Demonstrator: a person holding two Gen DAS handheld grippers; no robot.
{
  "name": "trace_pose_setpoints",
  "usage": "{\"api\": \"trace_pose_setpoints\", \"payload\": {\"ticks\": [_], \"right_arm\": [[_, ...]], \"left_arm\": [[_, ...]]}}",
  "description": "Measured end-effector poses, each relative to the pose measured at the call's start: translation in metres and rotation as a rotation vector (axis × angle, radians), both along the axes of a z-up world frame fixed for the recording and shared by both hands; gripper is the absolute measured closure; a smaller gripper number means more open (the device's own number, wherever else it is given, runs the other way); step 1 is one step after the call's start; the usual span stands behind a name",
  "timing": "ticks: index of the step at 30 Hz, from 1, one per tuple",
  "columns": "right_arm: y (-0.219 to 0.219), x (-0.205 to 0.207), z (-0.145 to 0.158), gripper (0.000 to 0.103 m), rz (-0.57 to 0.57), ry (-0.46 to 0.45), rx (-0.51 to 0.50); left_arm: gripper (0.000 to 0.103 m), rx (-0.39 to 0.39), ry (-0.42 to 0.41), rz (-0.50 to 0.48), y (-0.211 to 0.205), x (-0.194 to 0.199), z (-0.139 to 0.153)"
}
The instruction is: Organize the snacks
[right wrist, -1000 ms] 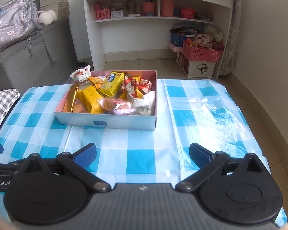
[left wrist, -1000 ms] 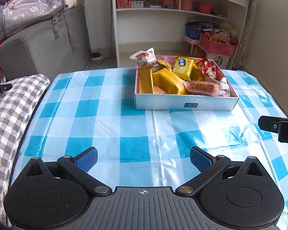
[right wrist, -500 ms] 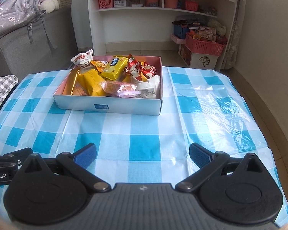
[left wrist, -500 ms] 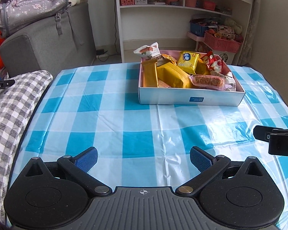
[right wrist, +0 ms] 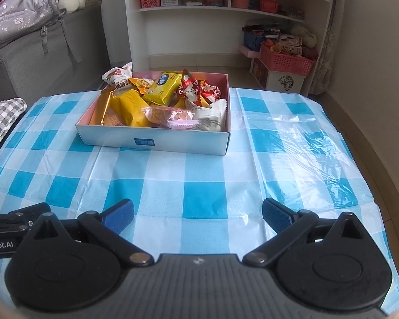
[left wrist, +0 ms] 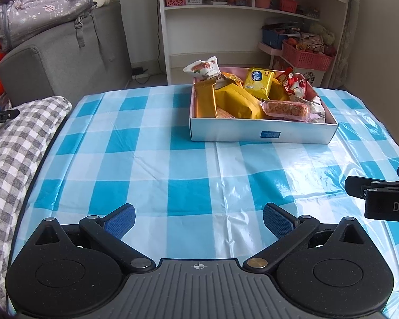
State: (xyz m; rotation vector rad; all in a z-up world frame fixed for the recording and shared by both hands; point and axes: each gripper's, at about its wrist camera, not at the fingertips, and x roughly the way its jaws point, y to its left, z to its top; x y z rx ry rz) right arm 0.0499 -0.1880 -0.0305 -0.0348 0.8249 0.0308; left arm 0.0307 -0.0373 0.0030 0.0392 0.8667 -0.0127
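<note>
Snacks [left wrist: 255, 98] heaped in box [left wrist: 260, 133], upper centre, on table [left wrist: 151, 159] | both grippers [left wrist: 198, 216] [right wrist: 196, 214] wide, empty, low frame | fits sorting pending or finished; no move called

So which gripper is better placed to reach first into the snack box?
Probably the right gripper: the snack box looks nearer and more central in its view. Both it and the left gripper are open and empty.

Snacks' [right wrist: 157, 106] lower layers hidden, labels perhaps too blurred.
</note>
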Motion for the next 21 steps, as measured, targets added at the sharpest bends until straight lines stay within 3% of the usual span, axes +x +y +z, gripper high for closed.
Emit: {"api": "trace_pose_setpoints", "payload": {"ticks": [21], "right_arm": [[0.0035, 0.0006, -0.0028, 0.0, 0.001, -0.006, 0.008]], "left_arm": [[0.0, -0.019, 0.013, -0.012, -0.0007, 0.0032, -0.0048]]}}
